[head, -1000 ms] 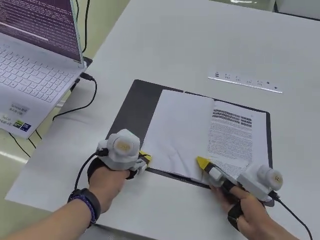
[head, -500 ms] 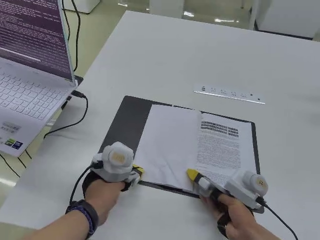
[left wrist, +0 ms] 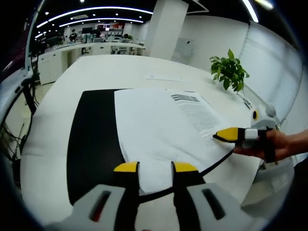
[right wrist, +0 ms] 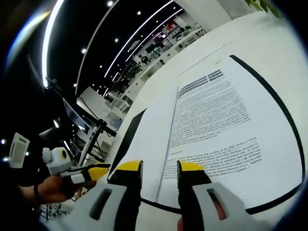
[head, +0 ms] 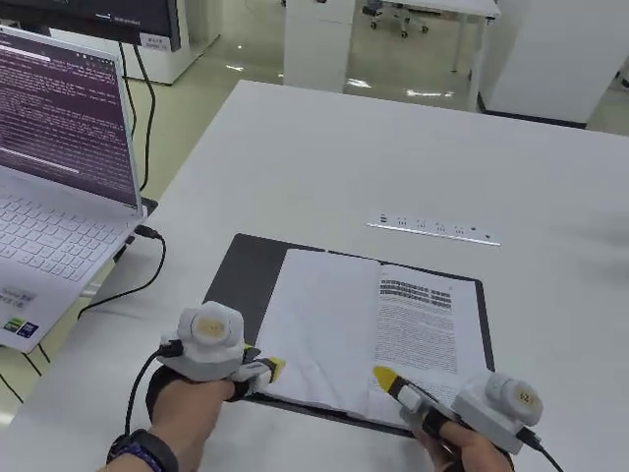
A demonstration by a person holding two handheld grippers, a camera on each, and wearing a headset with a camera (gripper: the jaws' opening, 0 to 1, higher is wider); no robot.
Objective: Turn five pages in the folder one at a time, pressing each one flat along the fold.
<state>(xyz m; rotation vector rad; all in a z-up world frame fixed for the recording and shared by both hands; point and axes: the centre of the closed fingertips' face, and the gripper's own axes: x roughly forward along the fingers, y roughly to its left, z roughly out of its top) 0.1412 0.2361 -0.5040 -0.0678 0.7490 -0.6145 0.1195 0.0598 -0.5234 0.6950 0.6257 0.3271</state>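
Folder [head: 251, 270] open, pages [head: 324, 324] inside. Your left gripper [head: 270, 369] at its 8 o'clock edge, right gripper [head: 383, 376] at 5. Both jaws slightly apart, empty.

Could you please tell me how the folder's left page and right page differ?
The left page is blank; the right page carries printed text. The left page looks slightly creased, the right page smooth. Both are white and lie in the black folder.

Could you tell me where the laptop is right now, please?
In the head view the laptop stands open at the far left, by the left edge of the white table, left of the black folder and beyond the left gripper.
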